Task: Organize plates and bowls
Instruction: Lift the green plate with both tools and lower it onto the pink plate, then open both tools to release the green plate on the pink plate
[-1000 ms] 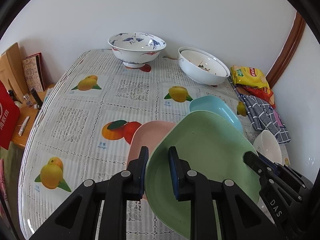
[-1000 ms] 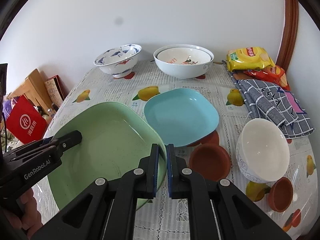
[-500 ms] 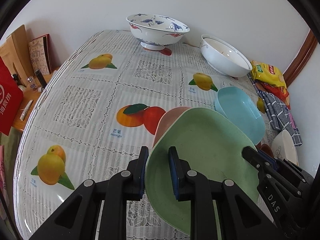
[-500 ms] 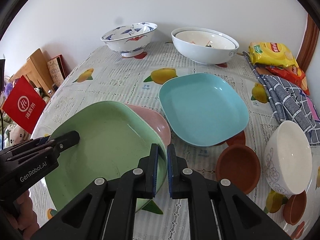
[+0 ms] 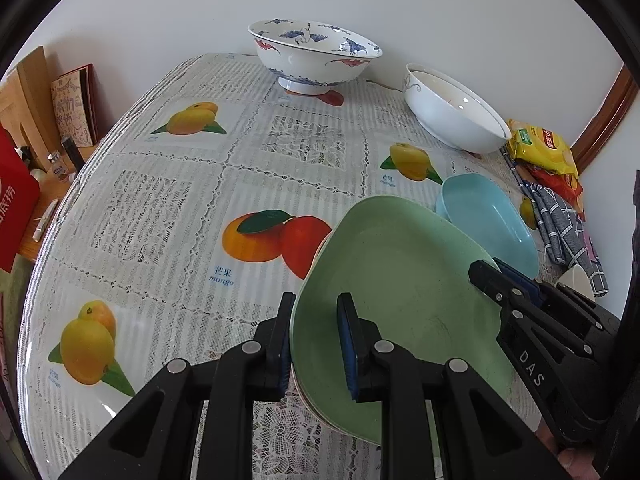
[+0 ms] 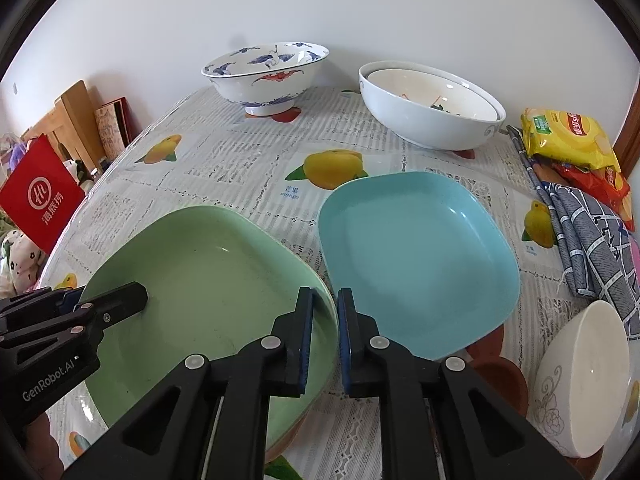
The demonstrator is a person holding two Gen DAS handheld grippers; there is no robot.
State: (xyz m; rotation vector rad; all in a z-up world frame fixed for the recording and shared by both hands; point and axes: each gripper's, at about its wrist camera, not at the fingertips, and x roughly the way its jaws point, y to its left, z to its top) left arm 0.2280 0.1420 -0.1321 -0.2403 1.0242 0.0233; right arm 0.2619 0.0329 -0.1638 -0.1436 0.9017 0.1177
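A green plate (image 5: 404, 284) (image 6: 208, 292) lies on top of a pink plate, of which only a thin rim shows underneath. My left gripper (image 5: 314, 340) straddles its near-left rim with the jaws a little apart. My right gripper (image 6: 326, 332) straddles its right rim, jaws slightly apart too. A light blue plate (image 6: 416, 256) (image 5: 488, 220) lies just right of the green one. A blue-patterned footed bowl (image 5: 314, 54) (image 6: 266, 74) and a white bowl stack (image 6: 430, 104) (image 5: 454, 114) stand at the back.
A white bowl (image 6: 584, 376) and brown saucers (image 6: 500, 372) sit at the front right. A checked cloth (image 6: 584, 232) and snack bags (image 6: 568, 136) lie along the right edge. The fruit-print tablecloth (image 5: 160, 208) covers the table; a red bag (image 6: 40, 200) and boards stand off its left side.
The green plate has come down onto the pink plate, which is now almost covered. Both grippers' jaws have opened slightly around its rim.
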